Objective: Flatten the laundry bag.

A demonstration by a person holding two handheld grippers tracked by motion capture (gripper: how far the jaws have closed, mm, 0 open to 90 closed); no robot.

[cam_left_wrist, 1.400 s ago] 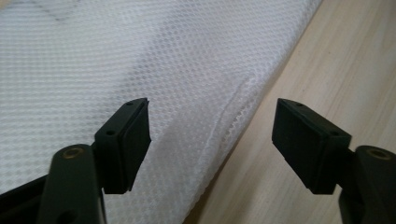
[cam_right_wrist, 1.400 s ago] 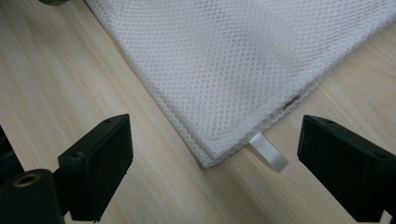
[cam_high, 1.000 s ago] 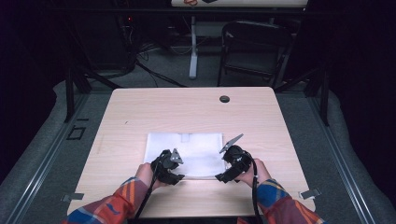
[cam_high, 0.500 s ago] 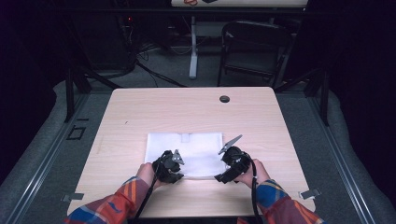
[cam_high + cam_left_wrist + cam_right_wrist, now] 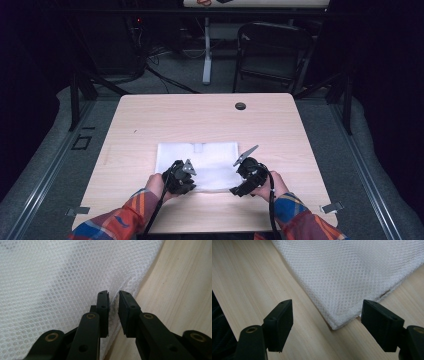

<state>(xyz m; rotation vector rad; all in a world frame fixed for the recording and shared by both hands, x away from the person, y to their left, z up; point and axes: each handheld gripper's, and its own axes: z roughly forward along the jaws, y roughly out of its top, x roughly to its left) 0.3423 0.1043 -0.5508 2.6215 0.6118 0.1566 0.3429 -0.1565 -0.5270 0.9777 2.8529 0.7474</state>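
Observation:
A white mesh cloth (image 5: 210, 157) lies flat on the wooden table (image 5: 200, 120). My left gripper (image 5: 182, 177) stands at its near left edge. In the left gripper view the jaws (image 5: 113, 297) have just been closing, and the cloth's hem (image 5: 50, 277) is puckered up in the narrow gap, pinched between the pads. My right gripper (image 5: 240, 182) is at the near right corner. Its jaws (image 5: 328, 312) have just closed a little but still stand wide apart. The cloth's corner (image 5: 352, 270) lies on the table between them, untouched.
A round cable hole (image 5: 240, 106) sits in the far part of the tabletop. A dark folding chair (image 5: 272, 50) and cables stand on the floor beyond the table. Bare wood surrounds the cloth on all sides.
Both hands have kept their places at the cloth's near edge. The left gripper's jaws look drawn closer together than a second ago.

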